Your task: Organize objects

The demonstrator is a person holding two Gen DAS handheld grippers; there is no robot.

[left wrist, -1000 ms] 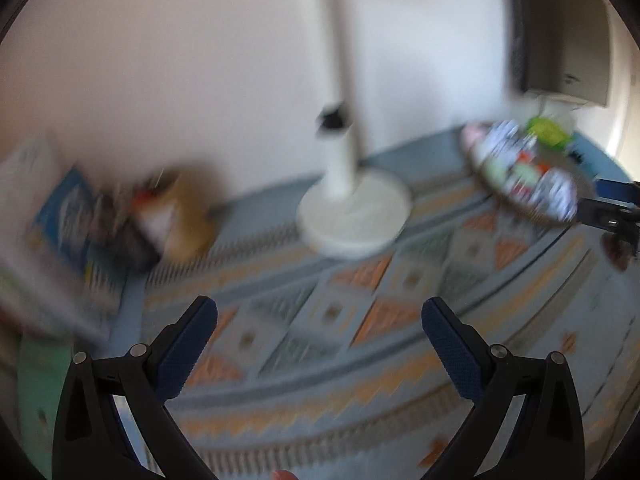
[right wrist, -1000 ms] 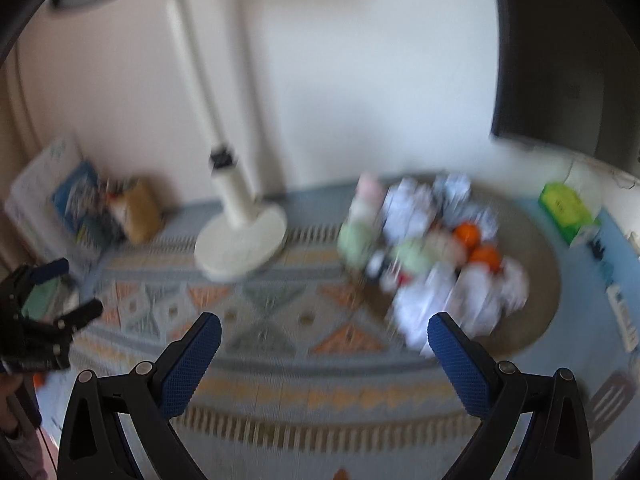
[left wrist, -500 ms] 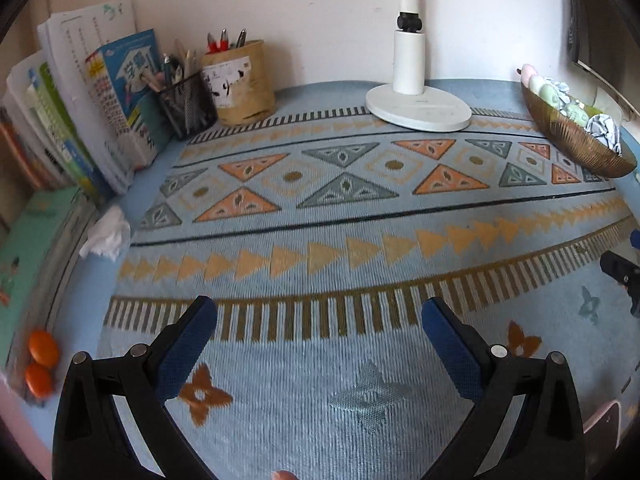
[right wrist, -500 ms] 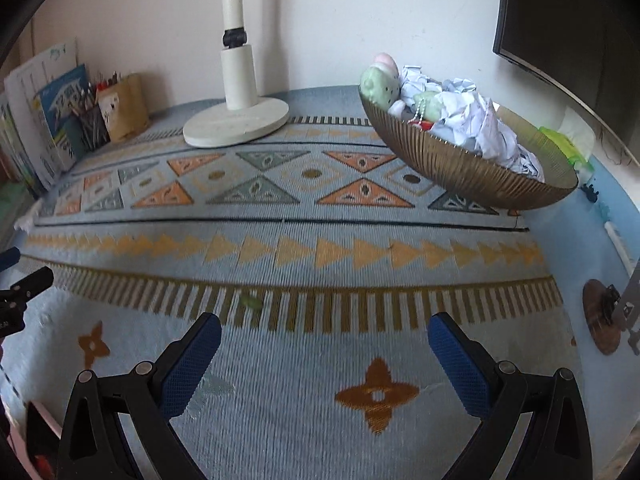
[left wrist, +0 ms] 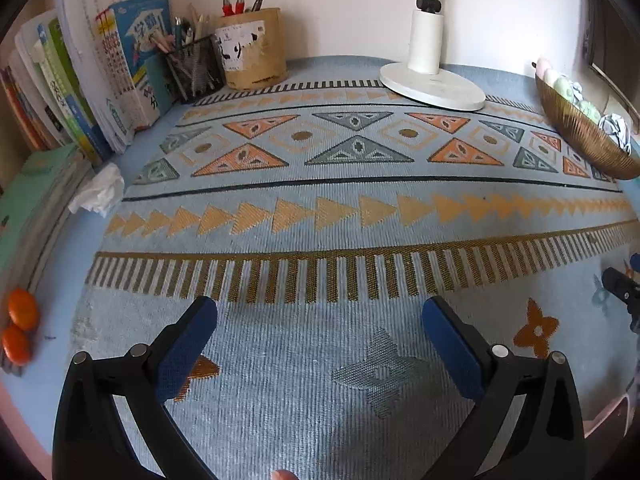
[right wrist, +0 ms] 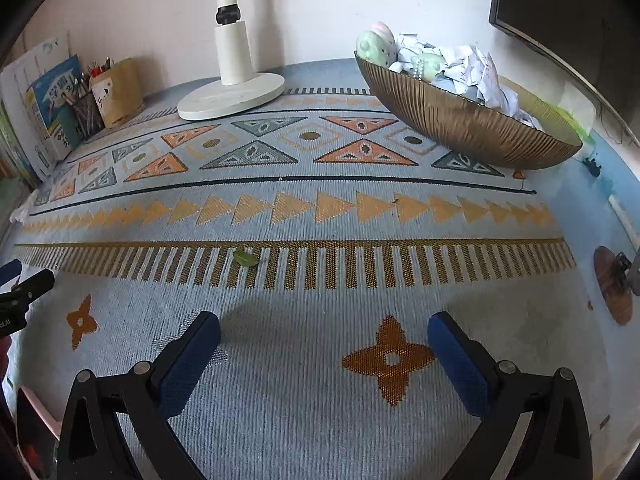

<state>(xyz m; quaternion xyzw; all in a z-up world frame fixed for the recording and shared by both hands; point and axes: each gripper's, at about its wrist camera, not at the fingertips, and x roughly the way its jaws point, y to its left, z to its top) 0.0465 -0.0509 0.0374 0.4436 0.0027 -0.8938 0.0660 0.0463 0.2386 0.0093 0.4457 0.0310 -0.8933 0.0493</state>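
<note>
Low over the patterned blue mat (left wrist: 320, 216), my left gripper (left wrist: 320, 312) stands open and holds nothing. A crumpled white tissue (left wrist: 98, 194) lies at the mat's left edge beside the books. Two small oranges (left wrist: 20, 320) sit at the far left. My right gripper (right wrist: 325, 324) is likewise open and empty above the mat's near part. A bronze ribbed bowl (right wrist: 460, 128) at the back right holds crumpled paper (right wrist: 484, 68) and pale green and pink plush items (right wrist: 374, 42). A small green scrap (right wrist: 245, 258) lies on the striped band.
Upright books (left wrist: 100, 72), a mesh pen cup (left wrist: 194, 68) and a tan pen holder (left wrist: 252, 52) line the back left. A white lamp base (left wrist: 432, 84) stands at the back centre. A dark monitor (right wrist: 560, 8) hangs at right. A brown disc (right wrist: 612, 288) lies at the right edge.
A second ago both views were blurred and looked down from higher up. Both grippers have since come down low over the mat's near edge and settled there, still open.
</note>
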